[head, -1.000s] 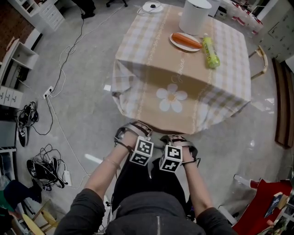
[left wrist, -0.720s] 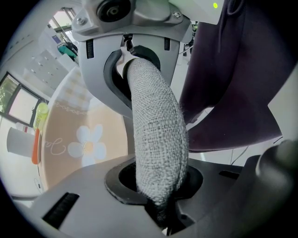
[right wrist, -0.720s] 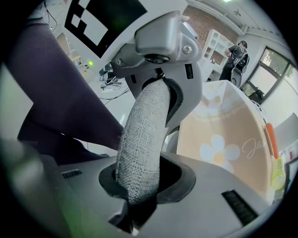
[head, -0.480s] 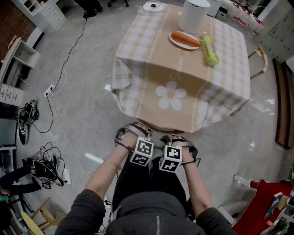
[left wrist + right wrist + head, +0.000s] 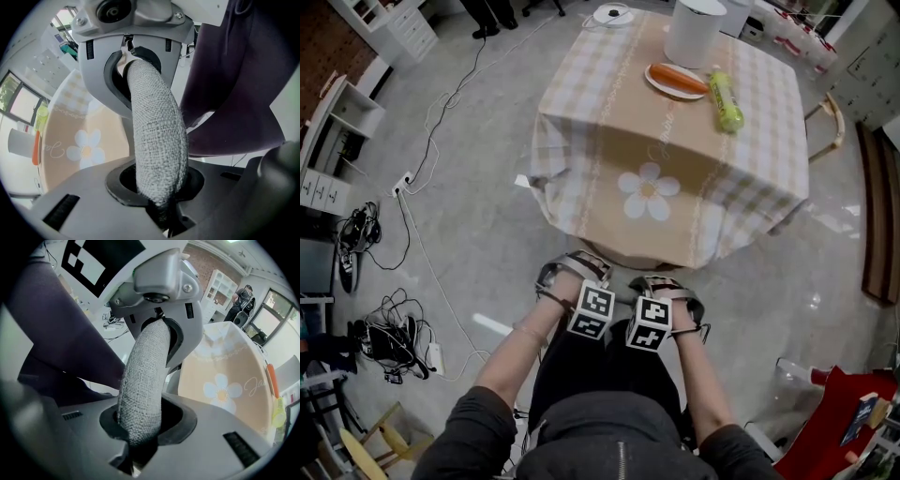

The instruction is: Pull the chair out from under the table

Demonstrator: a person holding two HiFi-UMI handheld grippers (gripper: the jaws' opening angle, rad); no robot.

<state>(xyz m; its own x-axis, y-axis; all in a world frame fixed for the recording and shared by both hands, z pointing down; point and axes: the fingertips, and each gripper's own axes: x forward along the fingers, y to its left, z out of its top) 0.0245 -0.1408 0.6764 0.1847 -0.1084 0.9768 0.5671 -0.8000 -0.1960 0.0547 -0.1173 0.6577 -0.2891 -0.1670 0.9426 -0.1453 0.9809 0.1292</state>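
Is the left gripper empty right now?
No: the left gripper is clamped on a grey fabric-covered bar that runs between both jaws in its own view.

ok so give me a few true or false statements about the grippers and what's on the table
1. The left gripper and the right gripper are each shut on the chair's grey woven back rail. True.
2. The green bottle stands upright. False: it lies on its side beside the plate.
3. The tablecloth shows a white flower. True.
4. The plate is empty. False: a long orange item, seemingly a carrot, lies on it.
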